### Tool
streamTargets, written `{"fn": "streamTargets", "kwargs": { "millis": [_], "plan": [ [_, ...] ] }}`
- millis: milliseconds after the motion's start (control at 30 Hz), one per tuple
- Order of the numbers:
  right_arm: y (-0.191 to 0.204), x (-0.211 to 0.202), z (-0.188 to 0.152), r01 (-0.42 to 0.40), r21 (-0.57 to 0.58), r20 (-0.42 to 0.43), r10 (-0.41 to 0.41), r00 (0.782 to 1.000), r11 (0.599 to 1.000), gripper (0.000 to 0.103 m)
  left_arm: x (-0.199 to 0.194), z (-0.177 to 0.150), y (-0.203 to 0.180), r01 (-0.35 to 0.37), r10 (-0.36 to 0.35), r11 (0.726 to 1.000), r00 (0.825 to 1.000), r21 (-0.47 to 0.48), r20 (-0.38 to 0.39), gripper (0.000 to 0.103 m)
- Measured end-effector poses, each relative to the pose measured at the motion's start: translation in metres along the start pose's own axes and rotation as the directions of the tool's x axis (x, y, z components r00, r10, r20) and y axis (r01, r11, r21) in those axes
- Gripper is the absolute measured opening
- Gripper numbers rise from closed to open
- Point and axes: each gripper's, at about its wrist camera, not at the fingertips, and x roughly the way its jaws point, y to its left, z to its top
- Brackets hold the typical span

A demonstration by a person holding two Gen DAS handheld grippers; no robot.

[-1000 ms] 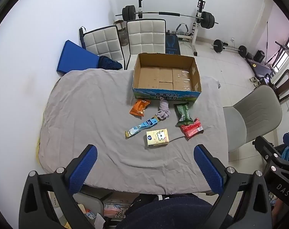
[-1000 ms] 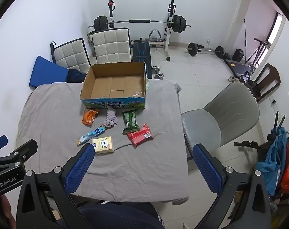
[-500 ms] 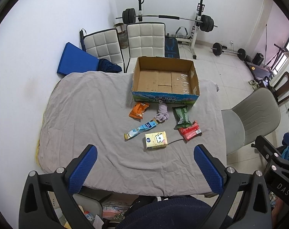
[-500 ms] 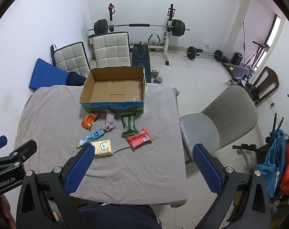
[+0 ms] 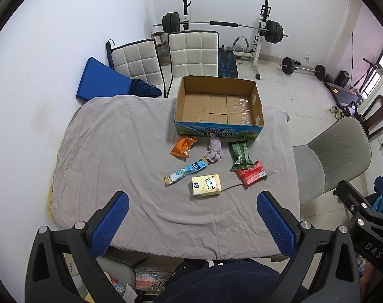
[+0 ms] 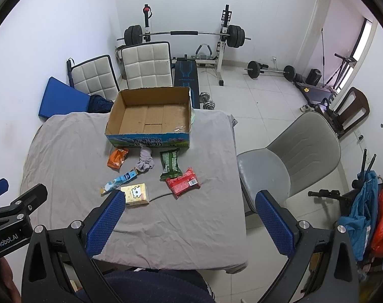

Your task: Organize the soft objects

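An open, empty cardboard box (image 5: 218, 106) (image 6: 151, 116) stands at the far side of a table under a grey cloth (image 5: 120, 156) (image 6: 70, 156). In front of it lie an orange packet (image 5: 183, 146) (image 6: 118, 157), a purple-grey sock (image 5: 215, 149) (image 6: 145, 160), a green packet (image 5: 240, 154) (image 6: 170, 162), a red packet (image 5: 251, 173) (image 6: 183, 182), a light blue sachet (image 5: 186, 170) (image 6: 119, 180) and a yellow tissue pack (image 5: 206, 185) (image 6: 137, 194). My left gripper (image 5: 191, 223) and right gripper (image 6: 190, 223) are open and empty, held high near the table's front edge.
A grey chair (image 5: 330, 159) (image 6: 292, 159) stands to the right of the table. Two white padded chairs (image 5: 194, 50) and a blue mat (image 5: 100, 82) stand behind it. A barbell rack (image 6: 183, 35) stands at the back wall. A thin dark cable (image 5: 231, 186) lies by the tissue pack.
Both grippers have pulled back and up from the table, so the box and the items look smaller and farther away. Nothing on the table has moved.
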Motion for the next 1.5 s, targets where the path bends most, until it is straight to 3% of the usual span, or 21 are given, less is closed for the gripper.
{"fn": "streamTargets", "kwargs": {
  "millis": [1500],
  "plan": [
    [-0.0053,-0.0048,-0.0027,-0.03,0.0,0.018,0.03,0.999,1.0,0.103,-0.0056,-0.0082,-0.0061,0.002,-0.002,1.0,1.0,-0.021,0.003,0.103]
  ]
}}
